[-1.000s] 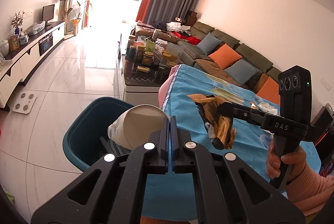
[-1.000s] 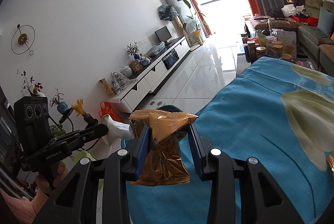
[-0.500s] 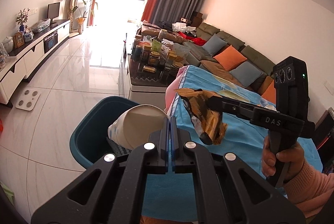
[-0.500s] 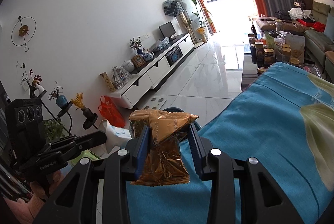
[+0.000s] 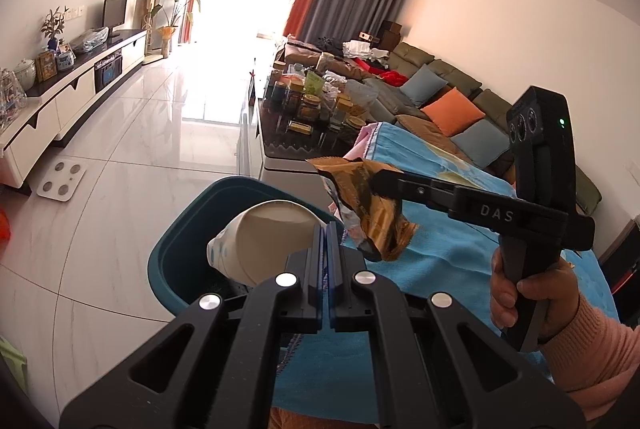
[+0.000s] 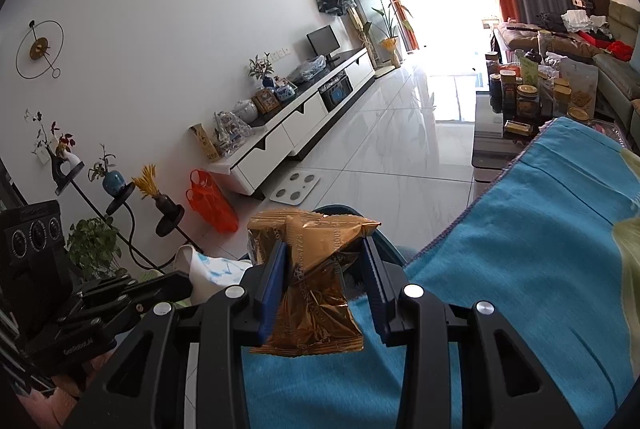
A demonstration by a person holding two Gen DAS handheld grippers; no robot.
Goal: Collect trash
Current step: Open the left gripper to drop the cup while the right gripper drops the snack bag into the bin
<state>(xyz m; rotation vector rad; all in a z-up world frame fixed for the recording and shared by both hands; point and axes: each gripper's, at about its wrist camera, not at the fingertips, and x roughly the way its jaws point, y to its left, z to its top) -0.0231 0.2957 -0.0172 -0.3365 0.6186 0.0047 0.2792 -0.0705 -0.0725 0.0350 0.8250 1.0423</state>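
Gold wrapper (image 6: 312, 285) hangs lengthwise downward, pinched between right gripper (image 6: 324, 269) fingers.

"DAS" on the right gripper (image 5: 384, 185); wrapper (image 6: 308, 281) print perhaps "1778"

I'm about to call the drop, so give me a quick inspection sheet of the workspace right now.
Surface: table under a blue cloth, mostly bare.
Job's things: gold snack wrapper and crushed paper cup both held up by the teal bin; the cup is over its opening.
Clutter: jars and packets on the coffee table.
Grippers: left gripper shut on the cup's rim; right gripper fingers clamp the wrapper.
Cables: nothing seen.
Surroundings: sofa with cushions, TV cabinet, bathroom scale on tiled floor.
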